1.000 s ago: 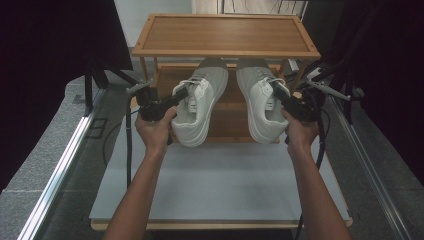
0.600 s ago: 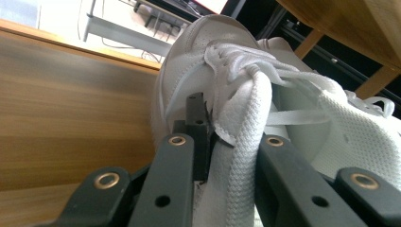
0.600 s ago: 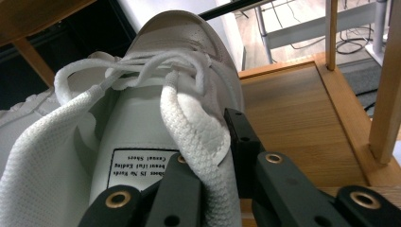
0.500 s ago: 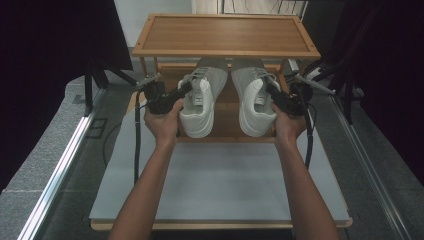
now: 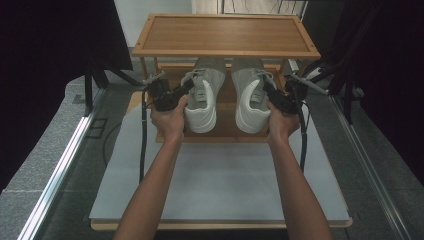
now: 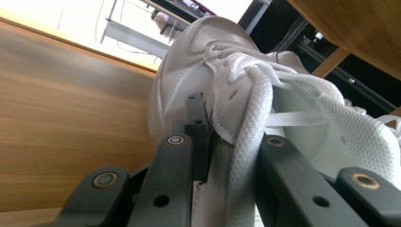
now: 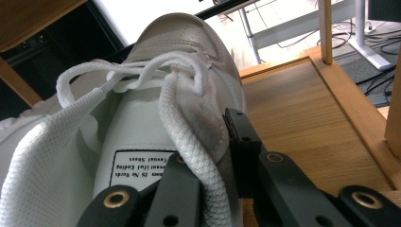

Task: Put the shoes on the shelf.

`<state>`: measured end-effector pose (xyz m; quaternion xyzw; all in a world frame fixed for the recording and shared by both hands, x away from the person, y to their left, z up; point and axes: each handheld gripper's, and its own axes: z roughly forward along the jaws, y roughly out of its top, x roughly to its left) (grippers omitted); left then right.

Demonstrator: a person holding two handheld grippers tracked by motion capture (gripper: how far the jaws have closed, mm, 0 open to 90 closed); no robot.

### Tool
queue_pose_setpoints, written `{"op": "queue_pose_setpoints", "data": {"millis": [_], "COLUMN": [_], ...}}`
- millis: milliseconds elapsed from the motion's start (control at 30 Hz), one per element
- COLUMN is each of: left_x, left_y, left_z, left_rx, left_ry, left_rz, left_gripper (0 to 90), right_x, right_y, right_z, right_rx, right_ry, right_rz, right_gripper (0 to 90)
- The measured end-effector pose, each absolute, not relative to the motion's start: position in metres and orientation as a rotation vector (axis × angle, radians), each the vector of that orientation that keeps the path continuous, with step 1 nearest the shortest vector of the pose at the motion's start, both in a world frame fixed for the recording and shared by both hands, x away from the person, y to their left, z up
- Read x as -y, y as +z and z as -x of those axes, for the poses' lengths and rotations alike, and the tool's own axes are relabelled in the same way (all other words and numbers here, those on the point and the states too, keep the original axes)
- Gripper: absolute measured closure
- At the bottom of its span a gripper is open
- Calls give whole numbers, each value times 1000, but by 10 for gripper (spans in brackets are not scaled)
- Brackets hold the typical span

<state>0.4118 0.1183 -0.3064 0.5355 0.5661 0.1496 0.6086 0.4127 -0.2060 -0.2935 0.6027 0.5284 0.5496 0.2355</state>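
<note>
Since the earlier frames both shoes have travelled forward, their toes now under the top board of the wooden rack (image 5: 225, 32), over its lower shelf (image 5: 227, 100). The left gripper (image 5: 172, 95) has its jaws closed on the left shoe (image 5: 201, 102) at the collar edge beside the laces. The right gripper (image 5: 274, 97) likewise clamps the right shoe (image 5: 250, 102) at its collar. The rack stands on the bench (image 5: 220, 185).

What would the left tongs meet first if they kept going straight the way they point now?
Nothing close, it seems. The left tongs, clamped on the left shoe's collar, point along the lower shelf under the top board. Past the toe the rack looks open at the back, though depth is unclear.
</note>
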Motion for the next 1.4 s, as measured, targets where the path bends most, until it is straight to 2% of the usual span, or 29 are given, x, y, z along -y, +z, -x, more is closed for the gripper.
{"op": "queue_pose_setpoints", "data": {"millis": [700,900,1100,1233,1267,1400], "left_x": [-98,-95,-95,-94,-95,-101], "left_y": [-306,-307,-309,-311,-311,-312], "left_z": [-420,-421,-425,-429,-431,-434], "left_rx": [-1322,-1320,-1294,-1274,-1262,-1236], "left_ry": [341,330,271,227,171,108], "left_rz": [-1240,-1231,-1208,-1181,-1160,-1111], "left_gripper": [783,754,658,539,506,493], "right_x": [199,197,195,192,191,193], "right_y": [-296,-297,-298,-298,-298,-298], "right_z": [-420,-420,-422,-424,-425,-427], "right_rx": [-1405,-1402,-1420,-1429,-1433,-1456], "right_ry": [1528,1555,1590,1606,1609,1633], "right_rz": [-1689,-1680,-1655,-1637,-1635,-1623], "right_gripper": [793,737,647,596,582,539]}}
